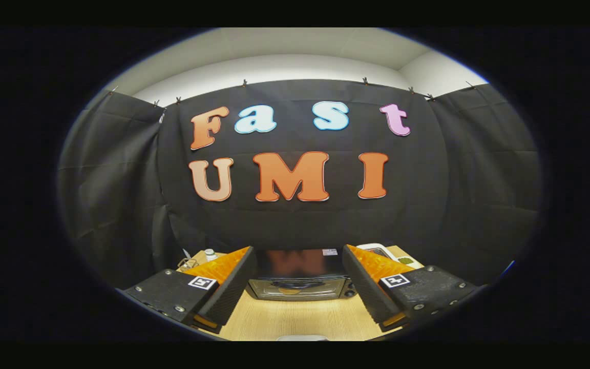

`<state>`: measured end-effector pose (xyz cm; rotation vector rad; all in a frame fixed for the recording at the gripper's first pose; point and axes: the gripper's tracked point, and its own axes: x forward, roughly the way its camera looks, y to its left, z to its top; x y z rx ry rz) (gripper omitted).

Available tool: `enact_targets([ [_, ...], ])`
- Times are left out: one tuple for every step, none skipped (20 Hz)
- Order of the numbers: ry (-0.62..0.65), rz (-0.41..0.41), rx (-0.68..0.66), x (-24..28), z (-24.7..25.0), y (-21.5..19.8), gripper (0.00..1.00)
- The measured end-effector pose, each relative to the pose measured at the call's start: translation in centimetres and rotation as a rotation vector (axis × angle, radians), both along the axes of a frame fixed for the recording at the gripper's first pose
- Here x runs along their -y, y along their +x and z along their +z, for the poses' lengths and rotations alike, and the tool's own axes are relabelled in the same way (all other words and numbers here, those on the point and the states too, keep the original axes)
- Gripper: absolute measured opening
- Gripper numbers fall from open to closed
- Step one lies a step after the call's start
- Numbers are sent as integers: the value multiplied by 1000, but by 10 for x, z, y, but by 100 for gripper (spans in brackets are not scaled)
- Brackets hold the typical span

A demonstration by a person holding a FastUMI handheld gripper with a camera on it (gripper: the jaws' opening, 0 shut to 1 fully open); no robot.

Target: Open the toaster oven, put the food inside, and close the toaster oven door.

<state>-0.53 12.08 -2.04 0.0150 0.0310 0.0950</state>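
The toaster oven (299, 279) stands on the wooden table (295, 320) beyond my fingers, its glossy dark top facing me and its door shut. My gripper (297, 271) is open, held well above the table, with nothing between the fingers. The oven sits framed in the gap between the two fingertips, some way off. A pale rim of a plate or dish (302, 337) peeks in at the near table edge below the fingers. What lies on it is hidden.
A small white-capped bottle (210, 254) and some small items stand at the table's back left corner. A white device (377, 251) and a greenish item (405, 260) lie at the back right. Black cloth walls close in the table on three sides.
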Motion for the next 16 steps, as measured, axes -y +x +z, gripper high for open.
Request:
enact_targets([
  [0,0,-2,-1,0,0,100],
  [0,0,-3,0,-1,0,100],
  [0,0,-4,-1,-2,1,100],
  [1,-1,-4,0,-2,0,100],
  [2,-2,-4,1,-2,-1,100],
  [2,-2,-2,1,-1,-2,100],
  [2,-4,-2,2,-1,-1,100],
  [3,-3,-1,2,-1,-1,100],
  [3,-4,0,2,-1,0,100],
  [3,-5,0,3,-2,-2,100],
  [3,-5,0,3,-2,-2,100],
  [4,-5,-1,3,-2,-3,100],
  [4,-5,-1,3,-2,-3,100],
  [4,-5,-1,3,-2,-3,100],
  [4,-6,0,4,-2,-4,100],
  [3,-6,0,4,-1,-5,100],
])
